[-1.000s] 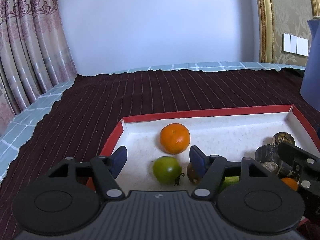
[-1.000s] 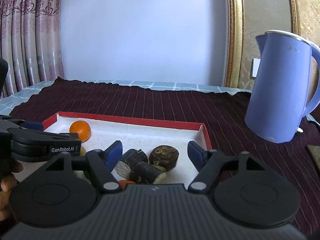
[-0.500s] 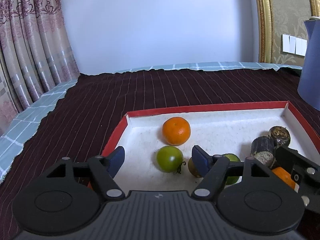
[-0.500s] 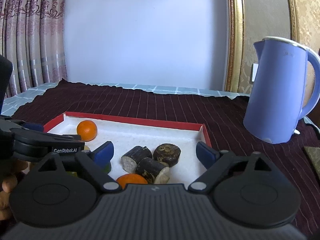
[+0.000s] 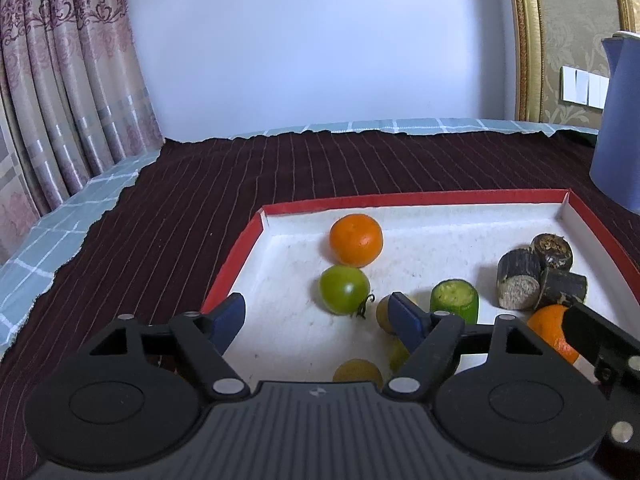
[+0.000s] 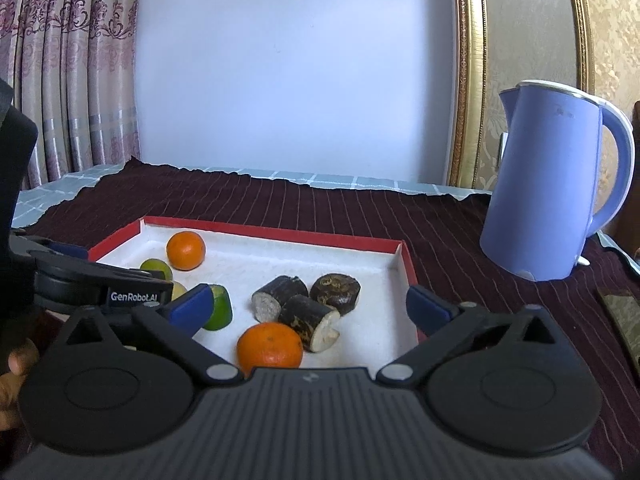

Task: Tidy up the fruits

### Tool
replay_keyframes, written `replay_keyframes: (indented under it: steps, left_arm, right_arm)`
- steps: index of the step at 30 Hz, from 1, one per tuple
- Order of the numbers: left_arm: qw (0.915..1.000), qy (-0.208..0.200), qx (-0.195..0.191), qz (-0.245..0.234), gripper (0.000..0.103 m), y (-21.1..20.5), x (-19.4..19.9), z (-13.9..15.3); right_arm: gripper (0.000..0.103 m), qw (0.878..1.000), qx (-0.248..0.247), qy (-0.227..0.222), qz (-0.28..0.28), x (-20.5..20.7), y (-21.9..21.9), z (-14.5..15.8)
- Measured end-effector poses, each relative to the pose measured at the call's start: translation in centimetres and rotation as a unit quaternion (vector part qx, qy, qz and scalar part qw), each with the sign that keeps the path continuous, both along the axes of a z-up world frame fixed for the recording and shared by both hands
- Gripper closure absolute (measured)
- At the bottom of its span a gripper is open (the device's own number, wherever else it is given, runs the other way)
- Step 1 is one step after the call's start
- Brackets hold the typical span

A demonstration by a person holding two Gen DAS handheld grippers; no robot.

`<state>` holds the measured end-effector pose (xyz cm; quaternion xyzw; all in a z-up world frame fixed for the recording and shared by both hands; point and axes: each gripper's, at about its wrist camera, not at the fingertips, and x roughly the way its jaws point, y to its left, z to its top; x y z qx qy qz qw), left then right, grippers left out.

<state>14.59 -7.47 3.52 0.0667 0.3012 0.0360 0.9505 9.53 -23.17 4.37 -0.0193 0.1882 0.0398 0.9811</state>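
Note:
A red-rimmed white tray holds the fruit. In it lie an orange at the back, a green tomato, a green cut piece, three dark cut cylinders, a second orange at the front, and small yellow-green fruits. My left gripper is open and empty over the tray's front left. My right gripper is open and empty above the tray's front right.
A blue electric kettle stands right of the tray on the dark striped cloth. Curtains hang at the left. A gold frame lines the wall behind. A dark flat object lies at the far right.
Both grippers have pulled back and risen, so more of the tray and fruit shows. The right gripper's jaws have opened wider. No fruit has moved.

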Motion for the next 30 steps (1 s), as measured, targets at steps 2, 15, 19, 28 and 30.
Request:
replay_keyframes:
  steps: [2,15,19,28,30]
  left_arm:
    - [1.0000,0.003,-0.003,0.000,0.025,0.2,-0.2,-0.1]
    - [0.9998,0.001,-0.018,0.004,0.021,1.4,-3.6,-0.3]
    - [0.9996,0.007,-0.027,0.000,0.021,2.0,-4.6,-0.5]
    - [0.9994,-0.011,-0.031,0.010,0.019,2.8,-7.0,0.1]
    - [0.9994,-0.011,-0.033,0.008,0.019,3.0,-7.4,0.0]
  right_arm:
    - [0.000,1.000,0.000,0.000,0.000,-0.4,-0.1,-0.1]
    - [0.000,0.999,-0.006,0.025,0.032,-3.1,-0.1,-0.9]
    - [0.000,0.998,-0.023,0.034,0.041,-3.8,0.2,-1.2]
    - [0.000,0.995,-0.040,0.064,0.059,-4.3,0.1,-1.8]
    - [0.000,0.994,-0.040,0.074,0.065,-4.1,0.1,-2.0]
